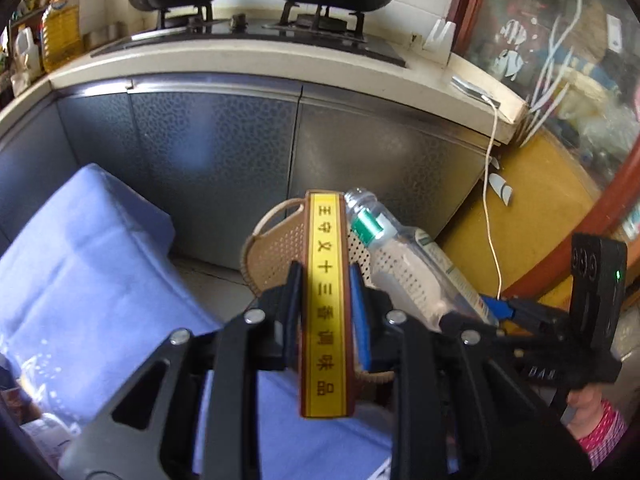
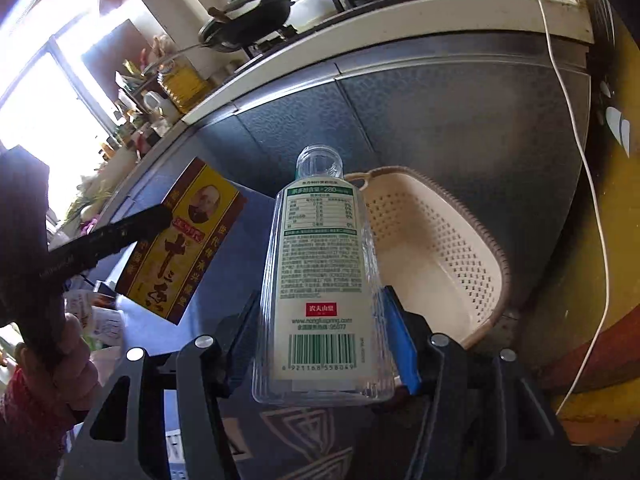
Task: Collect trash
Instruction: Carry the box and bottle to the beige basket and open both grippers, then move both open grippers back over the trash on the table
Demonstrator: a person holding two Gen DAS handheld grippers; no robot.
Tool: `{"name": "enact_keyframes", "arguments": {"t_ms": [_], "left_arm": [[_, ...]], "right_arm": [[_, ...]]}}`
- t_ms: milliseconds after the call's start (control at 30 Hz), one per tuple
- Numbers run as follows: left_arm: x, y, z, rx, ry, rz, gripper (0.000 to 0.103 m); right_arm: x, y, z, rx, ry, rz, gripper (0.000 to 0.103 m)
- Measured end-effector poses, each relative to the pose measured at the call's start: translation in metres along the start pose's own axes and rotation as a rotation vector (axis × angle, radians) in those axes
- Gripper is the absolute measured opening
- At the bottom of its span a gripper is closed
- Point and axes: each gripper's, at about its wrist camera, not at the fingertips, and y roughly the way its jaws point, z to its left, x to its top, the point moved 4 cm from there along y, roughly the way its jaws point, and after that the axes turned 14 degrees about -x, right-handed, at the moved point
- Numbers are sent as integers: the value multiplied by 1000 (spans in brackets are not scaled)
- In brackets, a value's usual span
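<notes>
In your left wrist view, the blue cloth (image 1: 92, 264) fills the lower left of the frame, with the grey cabinet front (image 1: 216, 160) above it and the stove (image 1: 256, 28) with two black pans along the top. At the centre, your left gripper (image 1: 325, 304) is clamped on the seasoning box (image 1: 327, 304), its narrow yellow edge facing the camera and standing upright between the pads. Behind the box sits the beige perforated basket (image 1: 276, 248). Just right of the box lies the clear plastic bottle (image 1: 404, 264), tilted with its open neck toward the upper left, gripped at its base by your right gripper (image 1: 464, 320), which enters from the lower right of the frame.

In your right wrist view, the seasoning box (image 2: 184, 240) hangs at the centre left, pinched by a black finger (image 2: 116, 236) of your left gripper, with your hand (image 2: 76, 360) at the lower left. In the middle, your right gripper (image 2: 320, 340) is clamped on the plastic bottle (image 2: 320, 272), label and barcode toward the camera, open neck pointing up. To the right, the basket (image 2: 440, 264) sits tilted beyond the bottle, and a white cable (image 2: 592, 200) hangs down the right side.
</notes>
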Motion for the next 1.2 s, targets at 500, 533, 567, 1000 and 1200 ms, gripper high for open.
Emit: {"name": "enact_keyframes", "arguments": {"t_ms": [500,533,567,1000,1200], "left_arm": [[-20,53,22,-31,-185,65,38],[-24,40,18,-31,-166,49,38],[-29,26,13,-37,-140,33,38],[-182,-175,25,86,-21,-117,39],[-261,-267,90,232,-222,-172,39]], "right_arm": [[-13,23,-21,-1,144,-23,78],[-7,15,-17,-3,145,-48,78],[-5,5,-15,-5,143,-77,78],[-9,-52,113,206,-107,-129,59],[-51,-51,199,292,-351,-51,59]]}}
